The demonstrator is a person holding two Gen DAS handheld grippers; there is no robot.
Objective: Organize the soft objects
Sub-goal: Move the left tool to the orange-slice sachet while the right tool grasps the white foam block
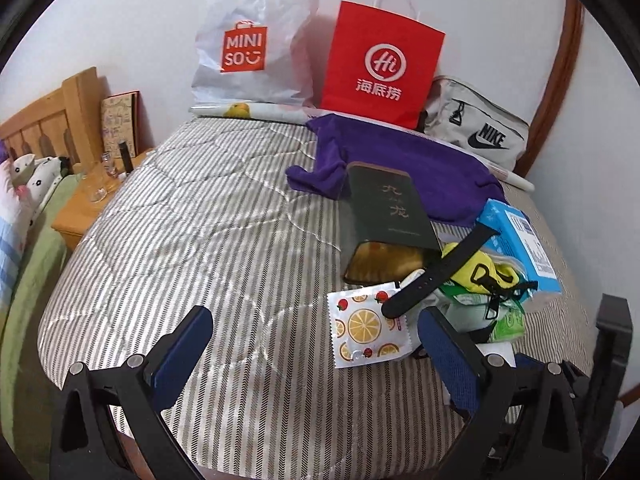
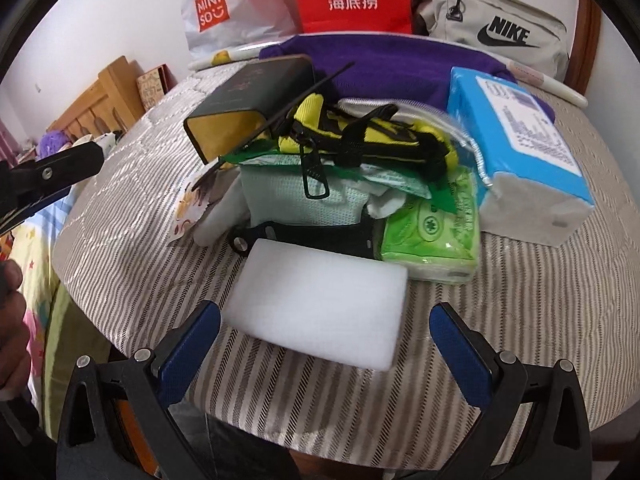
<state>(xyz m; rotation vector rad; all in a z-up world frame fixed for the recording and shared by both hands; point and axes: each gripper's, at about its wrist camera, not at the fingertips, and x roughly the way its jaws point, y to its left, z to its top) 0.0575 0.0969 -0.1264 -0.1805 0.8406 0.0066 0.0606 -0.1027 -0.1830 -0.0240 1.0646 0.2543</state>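
Observation:
A pile of items lies on a striped cushion [image 1: 200, 240]. My right gripper [image 2: 324, 320] is open, its jaws either side of a white foam block [image 2: 320, 300] at the near edge. Behind the block lie a green tissue pack [image 2: 432, 240], a pale mesh pouch [image 2: 288, 200], a yellow-black strap item [image 2: 360, 140], a blue tissue pack [image 2: 516, 152] and a purple cloth [image 2: 380, 64]. My left gripper [image 1: 316, 332] is open and empty, just left of a fruit-print sachet [image 1: 366, 326] and a black watch strap [image 1: 436, 268].
A dark green box [image 1: 388, 204] rests tilted on the pile. A white Miniso bag [image 1: 248, 40], a red paper bag [image 1: 380, 64] and a grey Nike bag [image 1: 476, 128] stand against the wall. A wooden bedside table [image 1: 88, 204] with glassware is at left.

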